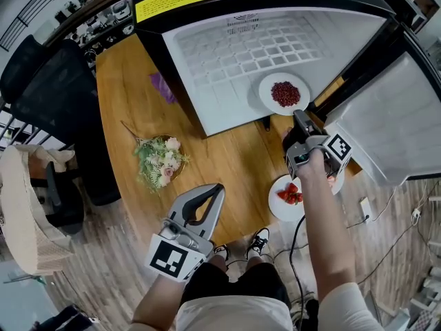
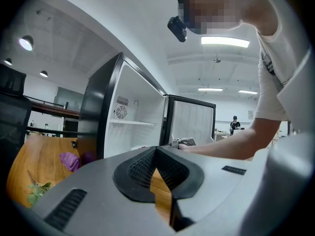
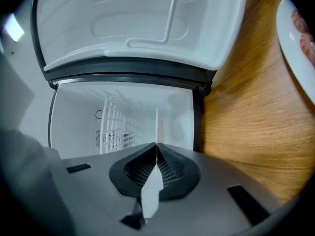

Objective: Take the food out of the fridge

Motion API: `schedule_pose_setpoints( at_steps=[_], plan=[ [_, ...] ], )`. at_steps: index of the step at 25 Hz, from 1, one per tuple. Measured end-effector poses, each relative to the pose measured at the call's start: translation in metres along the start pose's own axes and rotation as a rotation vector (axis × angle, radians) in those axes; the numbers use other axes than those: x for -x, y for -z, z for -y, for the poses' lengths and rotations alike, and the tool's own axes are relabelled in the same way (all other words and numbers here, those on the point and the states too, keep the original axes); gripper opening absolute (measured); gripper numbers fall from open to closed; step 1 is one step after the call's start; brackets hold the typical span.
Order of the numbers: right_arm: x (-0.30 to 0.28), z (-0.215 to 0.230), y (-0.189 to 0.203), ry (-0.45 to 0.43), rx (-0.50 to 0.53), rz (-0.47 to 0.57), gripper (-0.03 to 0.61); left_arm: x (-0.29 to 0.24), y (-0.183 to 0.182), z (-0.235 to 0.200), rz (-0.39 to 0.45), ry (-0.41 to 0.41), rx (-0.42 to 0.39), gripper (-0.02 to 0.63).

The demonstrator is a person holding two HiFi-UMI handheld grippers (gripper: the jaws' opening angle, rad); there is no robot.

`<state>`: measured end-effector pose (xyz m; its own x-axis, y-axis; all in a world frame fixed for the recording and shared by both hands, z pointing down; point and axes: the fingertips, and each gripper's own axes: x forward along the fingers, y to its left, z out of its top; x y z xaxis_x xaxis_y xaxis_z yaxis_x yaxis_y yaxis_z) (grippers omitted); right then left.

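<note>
Right claw pinching rim of plate of red food, plate sitting just ahead of claw on fridge shelf. Strawberry plate lying behind claw on worktop. Left claw pressed together, empty, idling. Step seemingly pulling out; next move calling for level draw-back towards worktop

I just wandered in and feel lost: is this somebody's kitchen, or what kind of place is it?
Probably a lab or open workroom, not a home kitchen: the small fridge stands on a wooden table, strip lights run across a high ceiling, and a black chair sits nearby.
</note>
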<state>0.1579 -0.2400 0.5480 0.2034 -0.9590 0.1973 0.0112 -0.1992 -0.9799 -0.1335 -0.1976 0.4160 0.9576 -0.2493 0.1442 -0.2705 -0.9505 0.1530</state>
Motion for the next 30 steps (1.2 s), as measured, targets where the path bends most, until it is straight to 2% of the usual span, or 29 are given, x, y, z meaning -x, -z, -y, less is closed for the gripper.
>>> schedule_pose_setpoints(
  at_steps=[5,16,25,30],
  plan=[
    [0.024,-0.021,0.016,-0.055,-0.005,-0.02,0.025,0.003,-0.011,0.005,0.034,0.007,-0.031,0.008],
    [0.099,-0.053,0.053,-0.138,0.014,-0.082,0.025,0.024,-0.021,0.018,0.055,0.004,-0.037,0.008],
    [0.161,-0.041,0.093,-0.163,0.026,-0.174,0.025,0.036,-0.019,0.027,0.051,-0.003,-0.049,0.008],
    [0.192,-0.011,0.12,-0.137,0.029,-0.238,0.025,0.04,-0.017,0.033,0.047,-0.005,-0.024,0.008]
  ],
)
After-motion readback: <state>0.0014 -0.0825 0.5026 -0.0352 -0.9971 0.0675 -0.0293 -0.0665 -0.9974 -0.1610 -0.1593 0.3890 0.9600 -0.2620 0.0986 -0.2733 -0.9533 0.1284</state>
